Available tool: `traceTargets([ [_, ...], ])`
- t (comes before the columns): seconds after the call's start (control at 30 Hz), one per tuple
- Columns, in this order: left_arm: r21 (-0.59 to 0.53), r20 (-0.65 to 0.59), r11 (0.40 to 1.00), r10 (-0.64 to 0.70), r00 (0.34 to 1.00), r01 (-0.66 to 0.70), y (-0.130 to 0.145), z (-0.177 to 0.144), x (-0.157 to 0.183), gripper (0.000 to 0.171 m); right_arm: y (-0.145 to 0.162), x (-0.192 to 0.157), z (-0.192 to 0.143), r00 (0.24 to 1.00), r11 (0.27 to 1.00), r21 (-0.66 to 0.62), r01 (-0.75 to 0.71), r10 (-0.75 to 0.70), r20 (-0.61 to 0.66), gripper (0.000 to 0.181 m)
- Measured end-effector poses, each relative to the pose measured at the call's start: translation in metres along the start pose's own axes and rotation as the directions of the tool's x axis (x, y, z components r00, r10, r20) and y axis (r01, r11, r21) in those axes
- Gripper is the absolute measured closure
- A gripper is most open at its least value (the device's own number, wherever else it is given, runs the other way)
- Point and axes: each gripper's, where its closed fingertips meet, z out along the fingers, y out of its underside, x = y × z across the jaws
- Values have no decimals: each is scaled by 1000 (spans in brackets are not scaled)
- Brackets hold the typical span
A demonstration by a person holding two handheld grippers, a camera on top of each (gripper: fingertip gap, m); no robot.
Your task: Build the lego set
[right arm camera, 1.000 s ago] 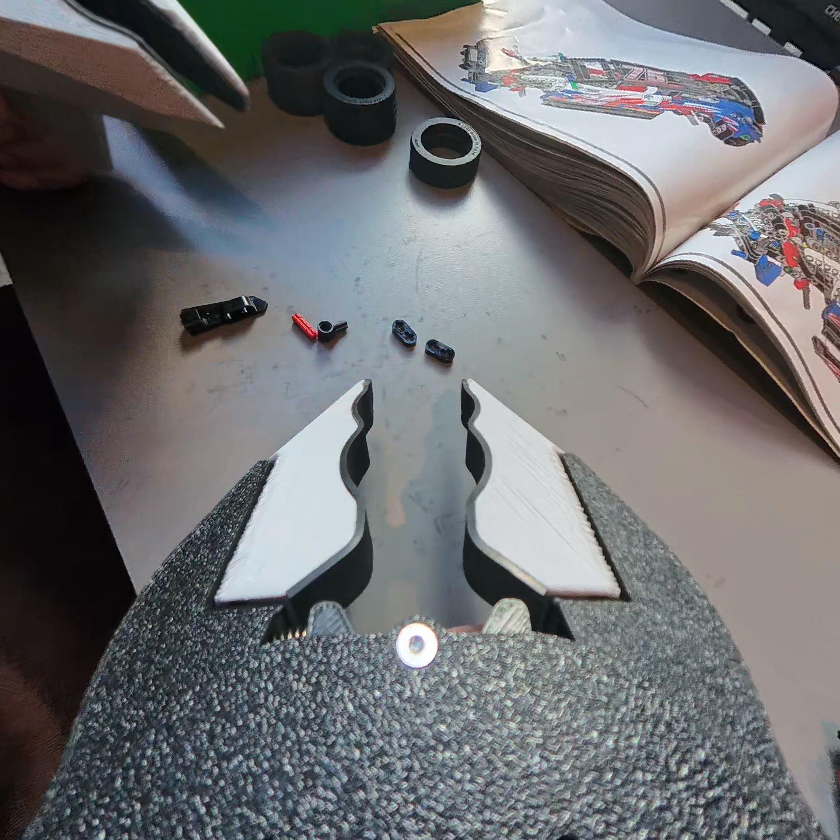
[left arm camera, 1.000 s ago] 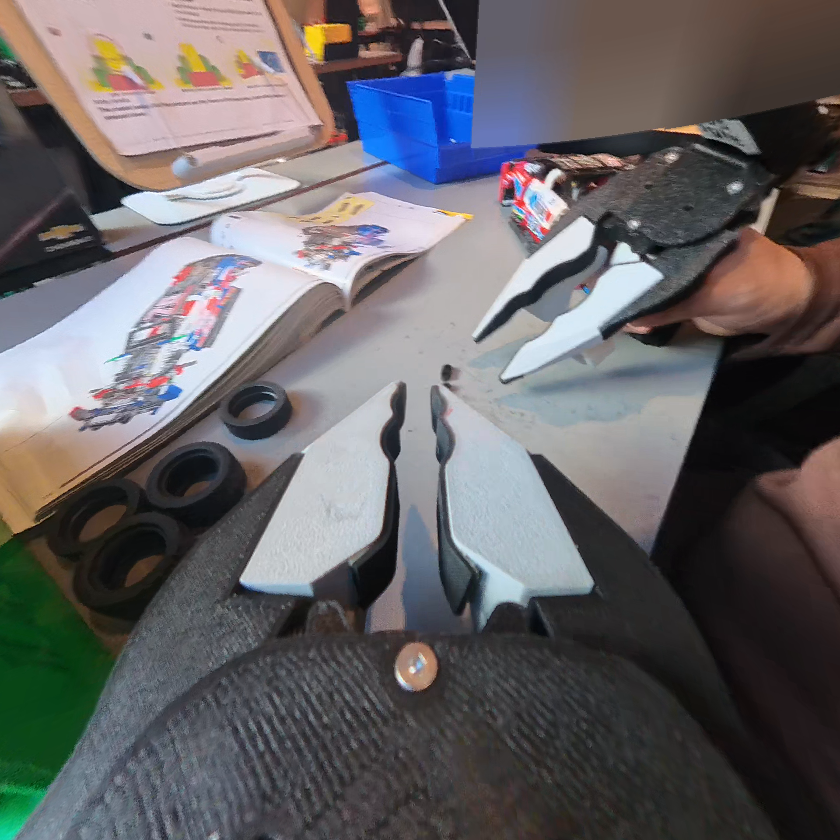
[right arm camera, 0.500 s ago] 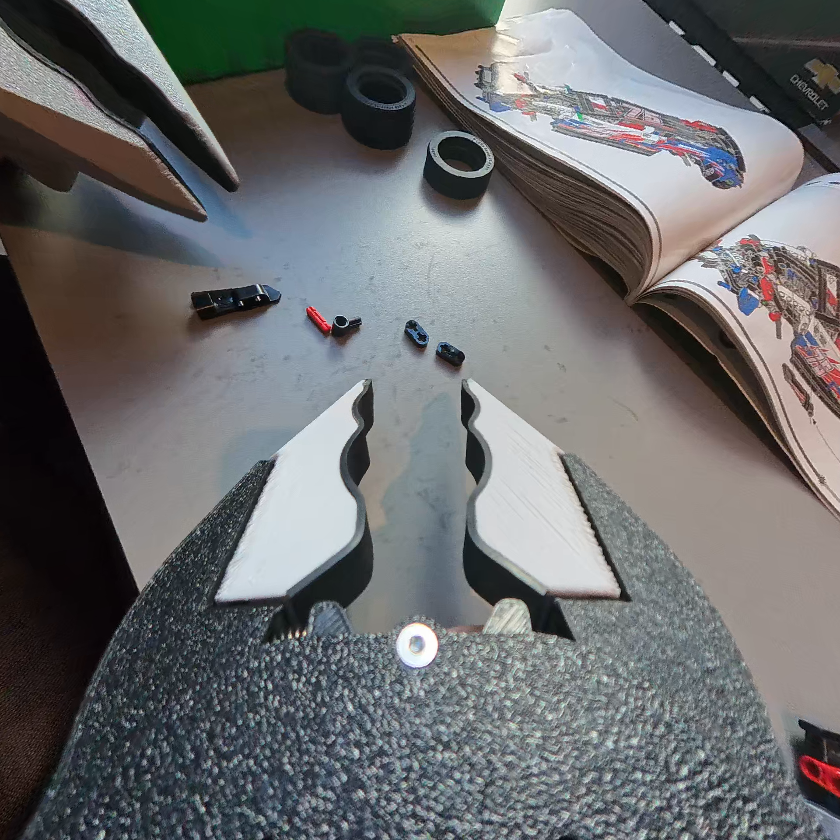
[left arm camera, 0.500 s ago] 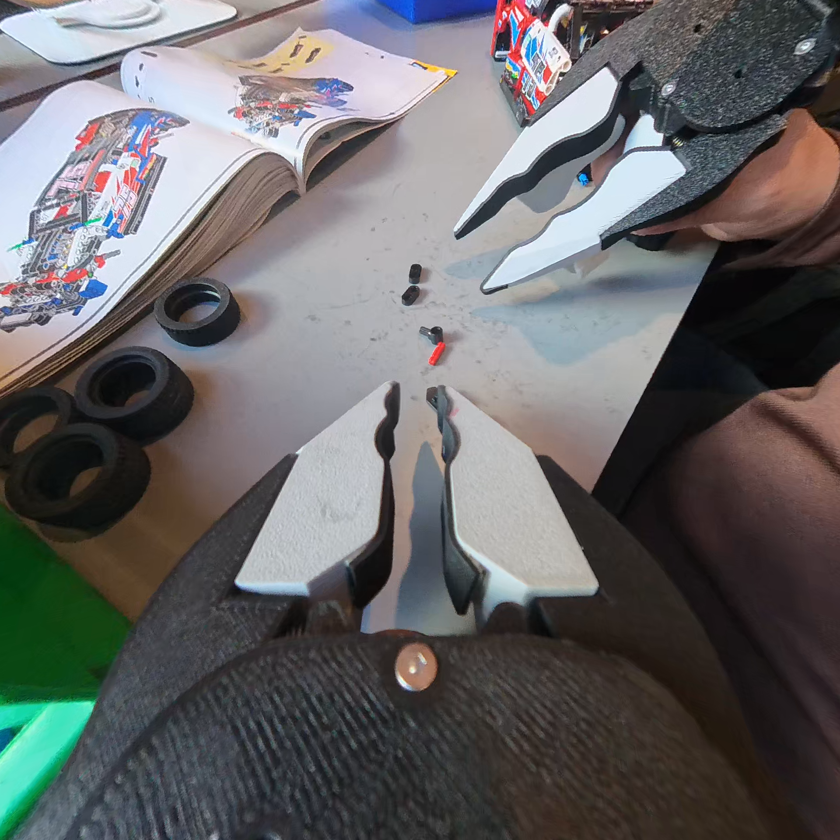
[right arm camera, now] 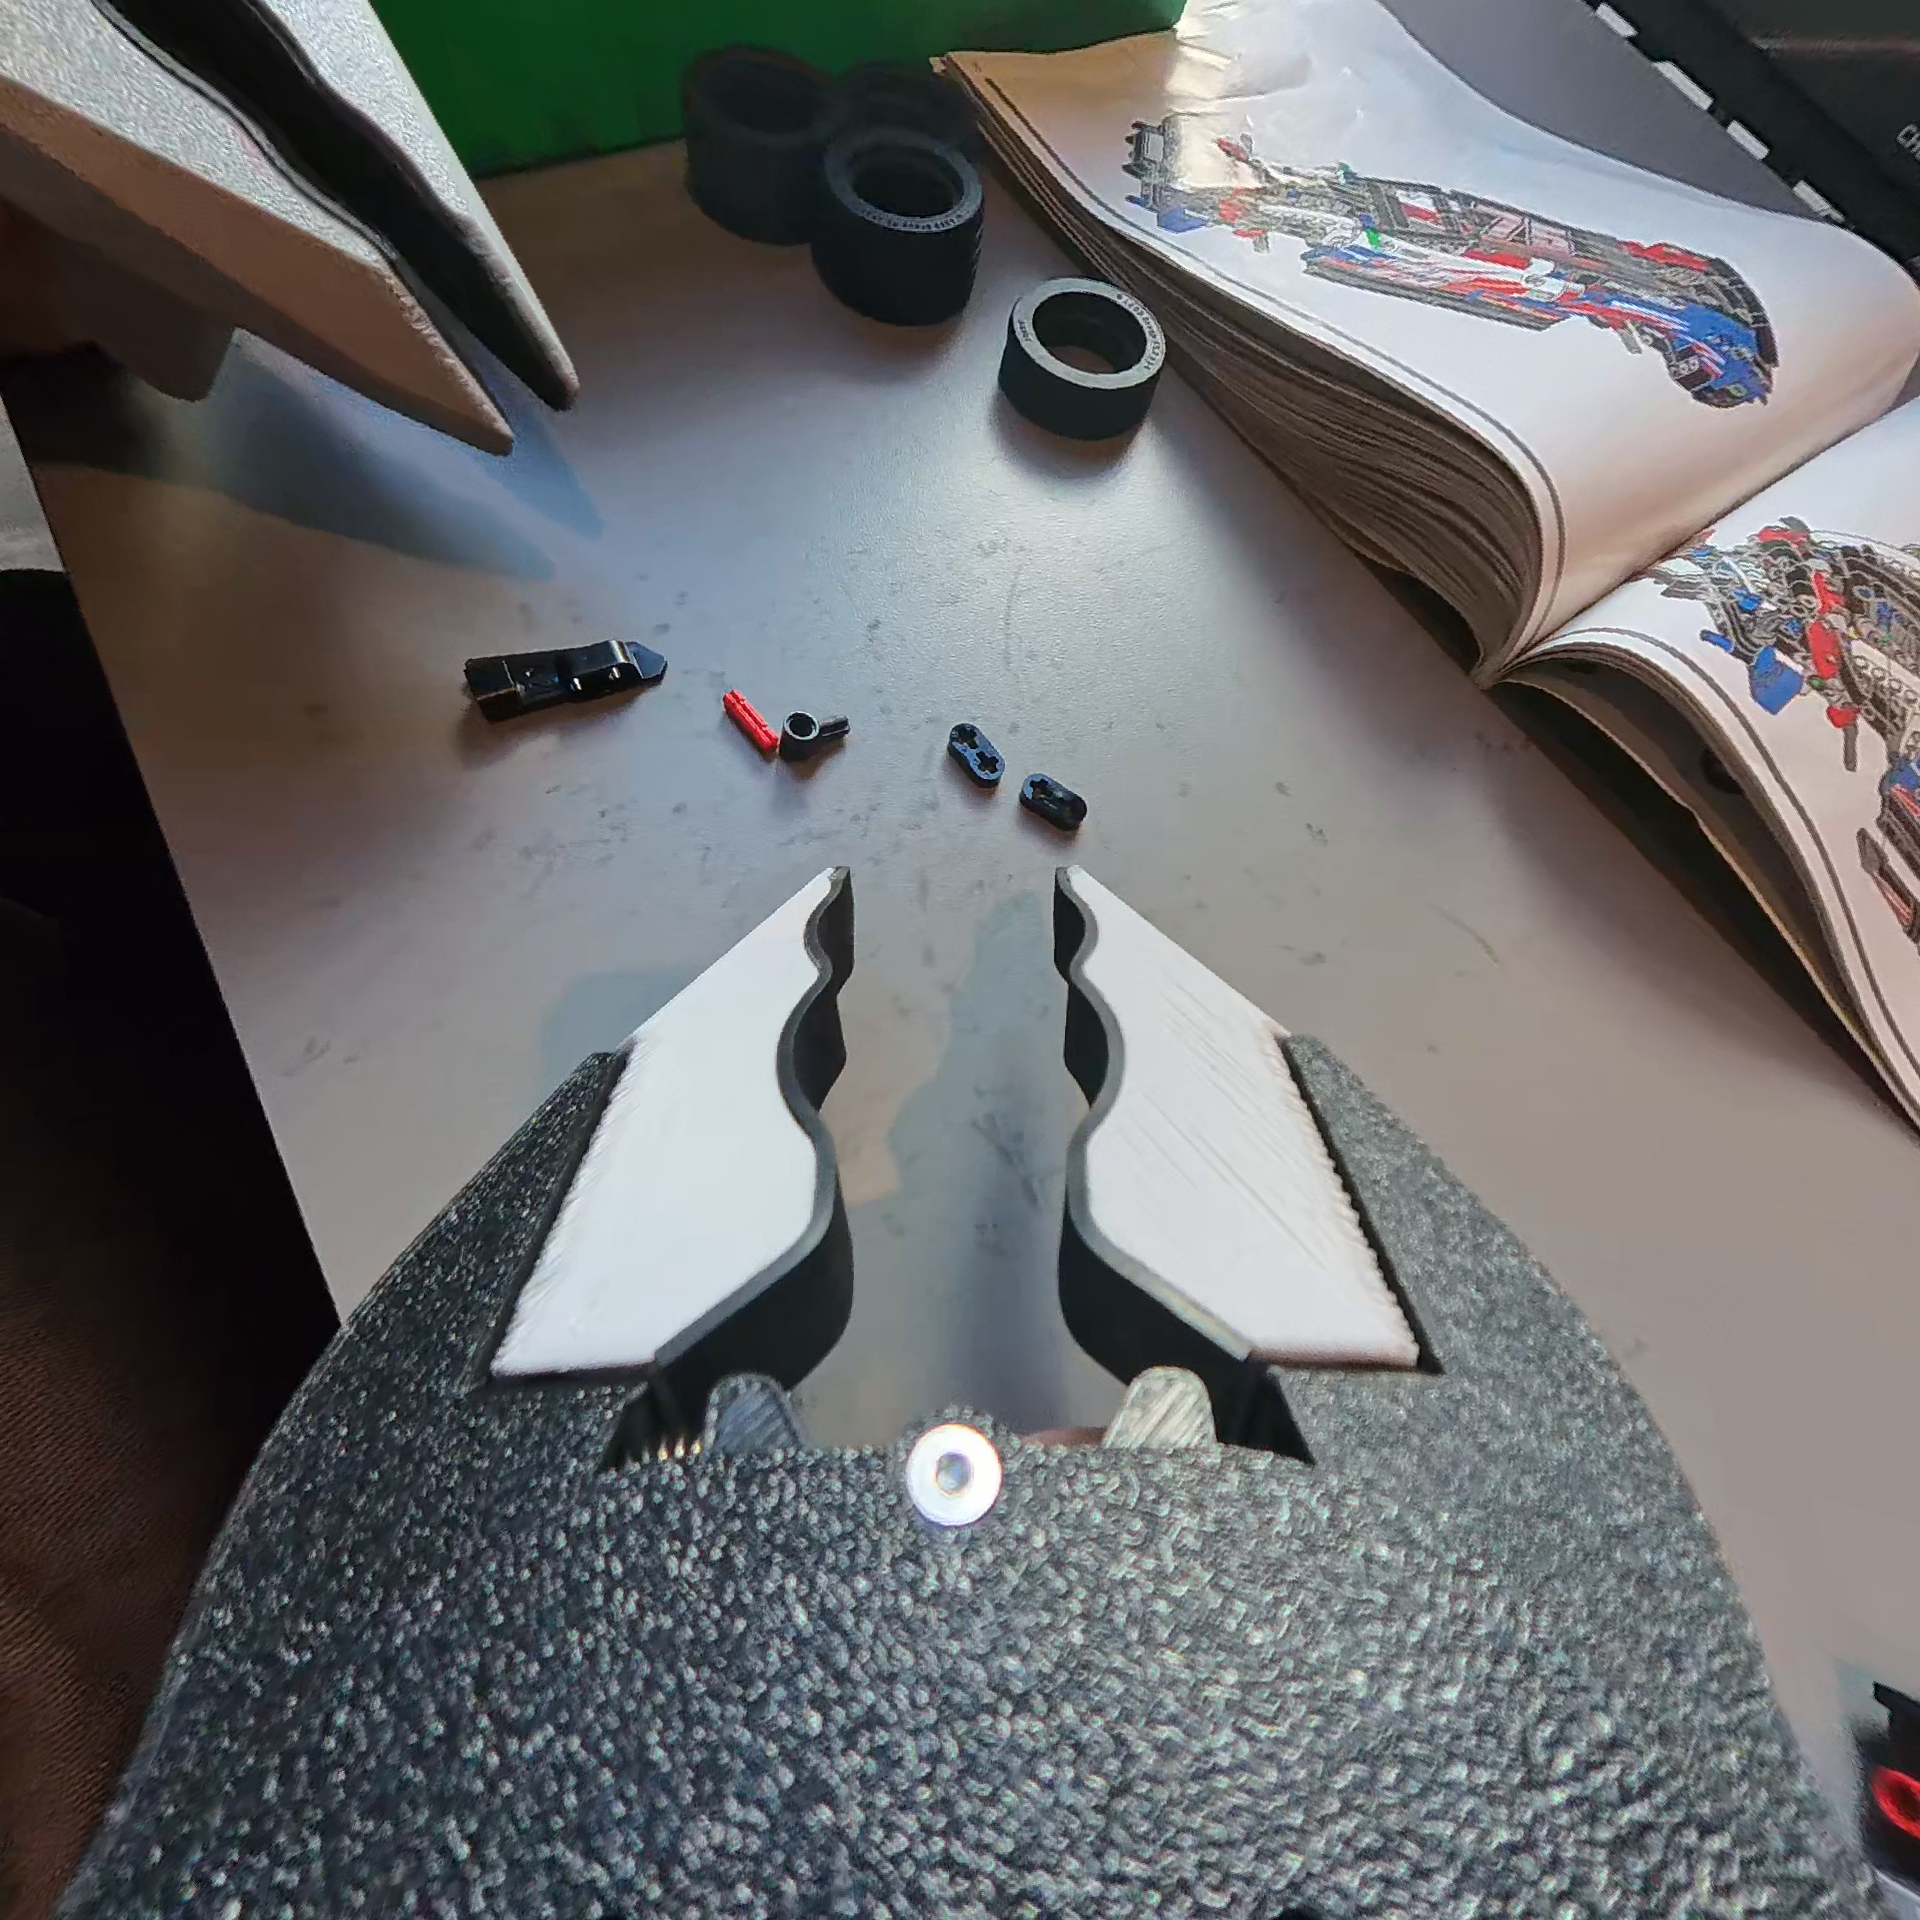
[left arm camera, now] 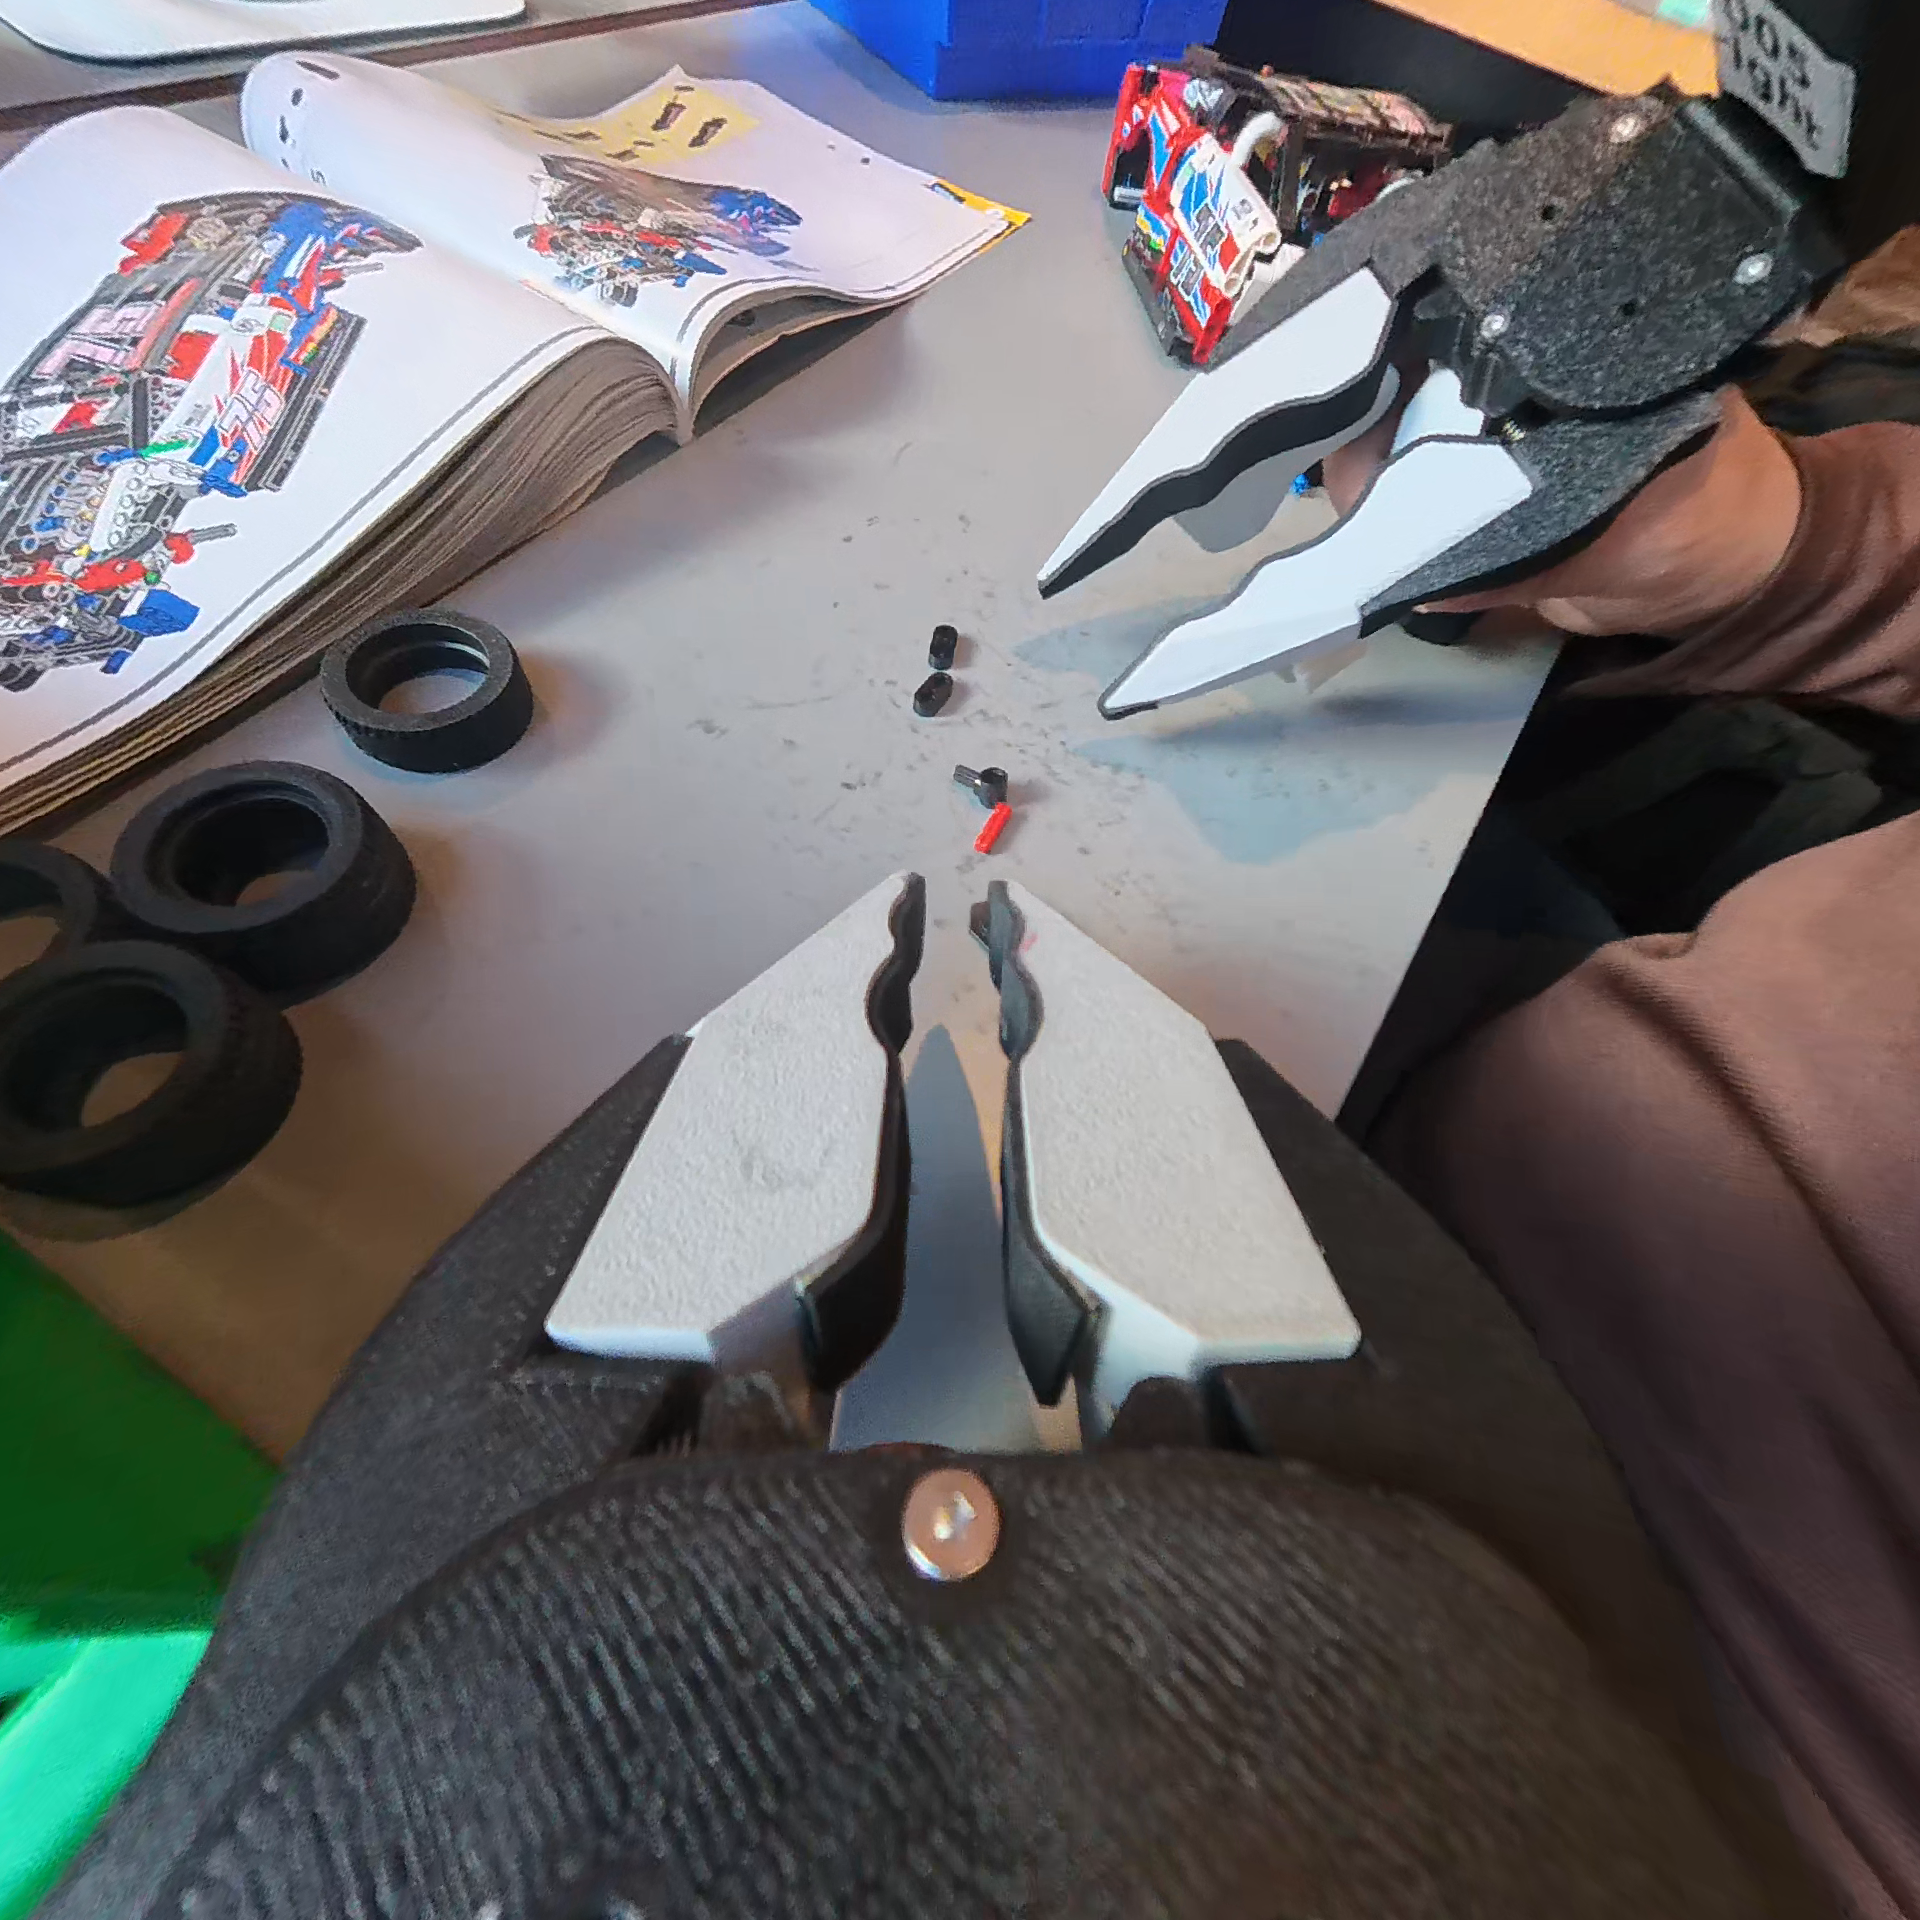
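Hovering empty with fingers apart, the right claw [right arm camera: 951,894] faces loose lego pieces [right arm camera: 790,727] just ahead on the bench [right arm camera: 1195,831]; the left claw [left arm camera: 951,896], nearly closed, holds nothing. Tyres [left arm camera: 426,675] lie unfitted, so much building remains.

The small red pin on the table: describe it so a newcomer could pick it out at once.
Start at the open instruction book and look across the grey table toward the person's edge, where a short row of tiny loose parts lies. The red pin lies in that row, next to a black connector with a round hole. It is the only red part among black ones.
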Motion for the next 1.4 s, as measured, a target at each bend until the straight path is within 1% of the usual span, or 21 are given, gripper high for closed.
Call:
traceTargets([
  [0.1, -2, -11, 1000, -29, 1000, 29, 0, 1, -2, 163, 0, -1, 0, 1000, 1000, -3, -3, 3, 7, 143],
  [0.4, -16, 1, 1000, -21, 1000, 21, -1, 6, -5, 161, 0, -2, 0, 1000, 1000, 1, -8, 8, 20, 143],
  [0.57, -16, 32, 999, -30, 999, 31, 0, 5, -8, 158, 0, -3, -3, 1000, 1000, 7, 0, 0, 16, 143],
  [0.6, -29, 40, 999, -34, 999, 35, 2, 5, -9, 156, 1, -4, -4, 1000, 1000, 7, 1, -1, 15, 143],
  [0.67, -78, 50, 996, -44, 998, 48, 10, 7, -7, 146, 1, -4, -4, 1000, 1000, 8, 1, -1, 11, 143],
  [0.7, -100, 53, 994, -43, 998, 48, 14, 8, -4, 145, 1, -3, -4, 1000, 1000, 8, 0, 0, 10, 143],
  [0.83, -91, 109, 996, 19, 994, -9, 17, 8, 6, 143, 1, -2, -5, 1000, 1000, 7, -3, 3, 4, 143],
  [0.9, -127, 146, 992, 48, 988, -29, 23, 10, 9, 141, 2, -2, -4, 1000, 1000, 3, -2, 2, 0, 143],
  [0.97, -178, 166, 984, 41, 985, -11, 31, 15, 11, 139, 2, -2, -4, 1000, 1000, 1, 0, 0, -5, 143],
  [1.07, -177, 148, 983, -23, 989, 49, 32, 20, 18, 140, 2, -1, -4, 1000, 1000, -1, 3, -3, -12, 143],
  [1.13, -177, 150, 981, -49, 987, 76, 31, 23, 18, 150, 2, -1, -4, 1000, 1000, -1, 4, -4, -17, 143],
  [1.2, -176, 154, 980, -64, 986, 91, 30, 25, 18, 159, 2, 0, -4, 1000, 1000, 0, 7, -7, -23, 143],
  [1.4, -192, 173, 976, -66, 983, 100, 34, 21, 12, 167, 2, 0, -5, 999, 1000, 2, 20, -20, -35, 143],
])
